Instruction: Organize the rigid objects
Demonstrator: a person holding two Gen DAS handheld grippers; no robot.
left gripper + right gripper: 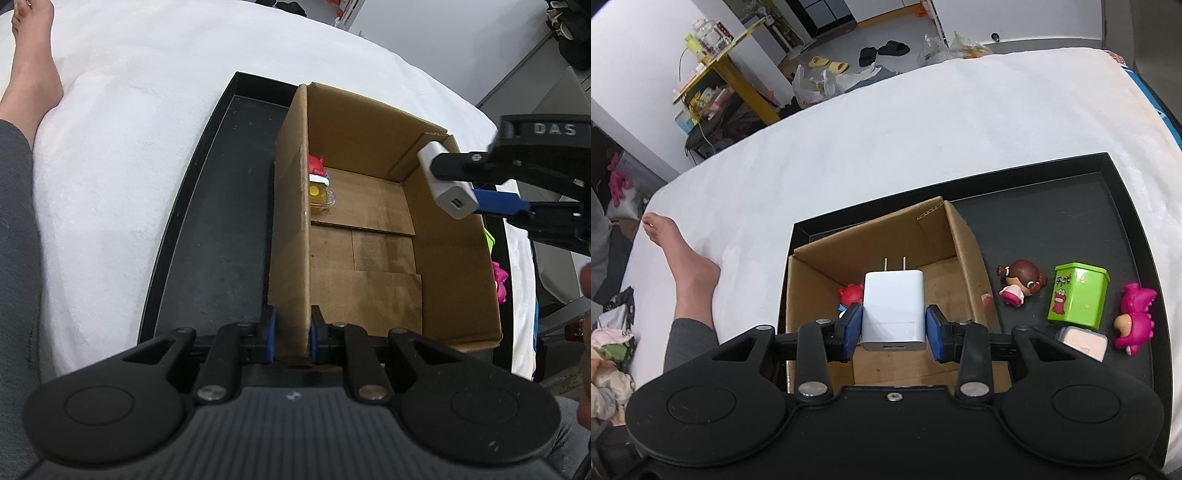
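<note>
An open cardboard box [369, 236] [964, 236] stands on a black tray [207, 229] [1071, 206]. My left gripper [292, 334] is shut on the box's near left wall. My right gripper [894, 328] [476, 177] is shut on a white charger [893, 306] [445, 181], held above the box's right side with its prongs pointing away. Inside the box lie a red figure [316, 164] [849, 293] and a yellow item [320, 197].
On the tray right of the box lie a brown-haired doll [1019, 282], a green tin [1076, 295], a pink toy [1136, 317] [500, 282] and a white block [1082, 341]. The tray rests on a white bedsheet [886, 129]. A person's bare foot [683, 254] [29, 70] lies left.
</note>
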